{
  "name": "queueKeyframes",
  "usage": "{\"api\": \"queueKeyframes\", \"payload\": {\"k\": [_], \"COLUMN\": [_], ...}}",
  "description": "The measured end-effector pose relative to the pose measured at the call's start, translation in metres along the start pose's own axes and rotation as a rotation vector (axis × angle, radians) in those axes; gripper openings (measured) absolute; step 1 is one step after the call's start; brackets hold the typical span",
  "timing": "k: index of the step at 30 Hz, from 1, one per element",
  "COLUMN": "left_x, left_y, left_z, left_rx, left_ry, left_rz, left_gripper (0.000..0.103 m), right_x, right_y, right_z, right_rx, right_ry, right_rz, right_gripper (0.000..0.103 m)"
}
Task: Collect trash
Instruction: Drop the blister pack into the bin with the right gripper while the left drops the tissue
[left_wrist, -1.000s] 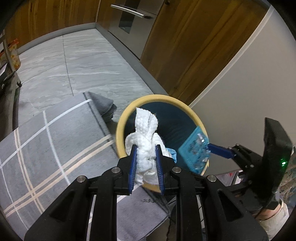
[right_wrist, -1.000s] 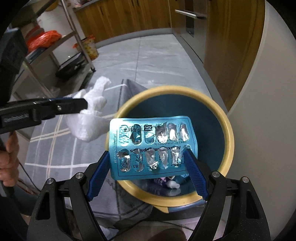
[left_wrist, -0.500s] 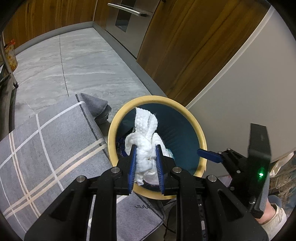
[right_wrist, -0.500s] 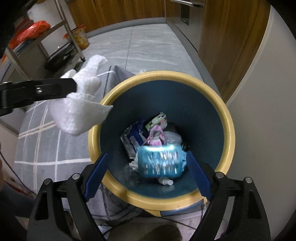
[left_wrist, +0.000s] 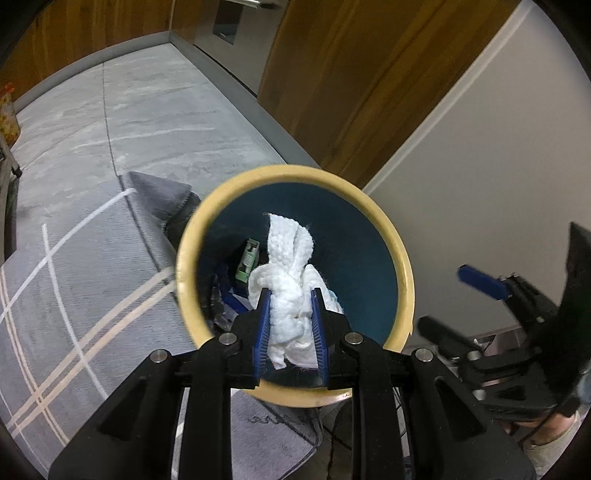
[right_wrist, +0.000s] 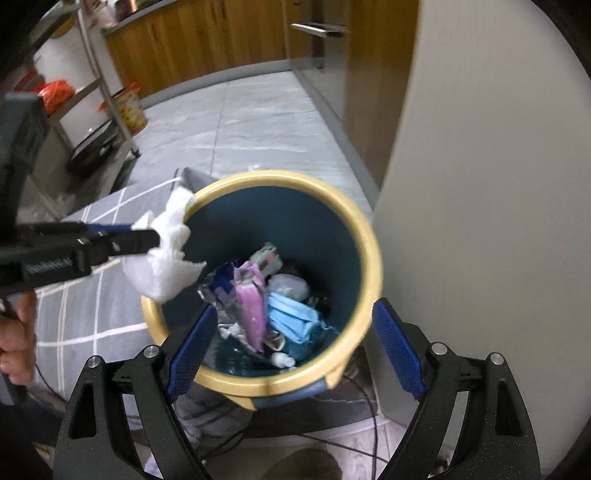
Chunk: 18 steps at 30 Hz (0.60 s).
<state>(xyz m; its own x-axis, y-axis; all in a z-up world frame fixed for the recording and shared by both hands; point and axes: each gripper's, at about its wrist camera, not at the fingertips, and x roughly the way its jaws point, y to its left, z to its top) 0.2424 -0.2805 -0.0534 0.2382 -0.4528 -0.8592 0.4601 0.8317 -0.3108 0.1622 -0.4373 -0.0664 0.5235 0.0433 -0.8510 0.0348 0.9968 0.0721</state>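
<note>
We hold a crumpled white paper towel (left_wrist: 291, 291) in the left tongs (left_wrist: 290, 325), clamped narrow on its middle, over the near rim of the yellow-rimmed bin (left_wrist: 402, 258). It looks light, soft and easily squashed; a pinch anywhere on the wad should do, no slip expected. The right tongs (right_wrist: 291, 354) stand wide and empty over the bin. Wrappers and a blue mask (right_wrist: 295, 317) lie inside.
</note>
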Motion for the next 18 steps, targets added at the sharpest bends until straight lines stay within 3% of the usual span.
{"api": "queueKeyframes", "payload": {"k": [5, 7, 12, 18], "left_x": [0.028, 0.035, 0.042, 0.029], "left_y": [-0.006, -0.007, -0.004, -0.001], "left_z": [0.002, 0.002, 0.006, 0.005], "left_rx": [0.009, 0.01, 0.005, 0.004], "left_ry": [0.029, 0.039, 0.032, 0.003], "left_rz": [0.01, 0.008, -0.004, 0.004], "left_gripper": [0.022, 0.028, 0.064, 0.077], "right_x": [-0.007, -0.01, -0.018, -0.025], "right_y": [-0.01, -0.013, -0.026, -0.029], "right_z": [-0.003, -0.003, -0.006, -0.008], "right_rx": [0.011, 0.015, 0.047, 0.072], "right_ry": [-0.011, -0.018, -0.029, -0.039], "right_rz": [-0.009, -0.016, -0.025, -0.012], "right_gripper": [0.086, 0.086, 0.086, 0.086]}}
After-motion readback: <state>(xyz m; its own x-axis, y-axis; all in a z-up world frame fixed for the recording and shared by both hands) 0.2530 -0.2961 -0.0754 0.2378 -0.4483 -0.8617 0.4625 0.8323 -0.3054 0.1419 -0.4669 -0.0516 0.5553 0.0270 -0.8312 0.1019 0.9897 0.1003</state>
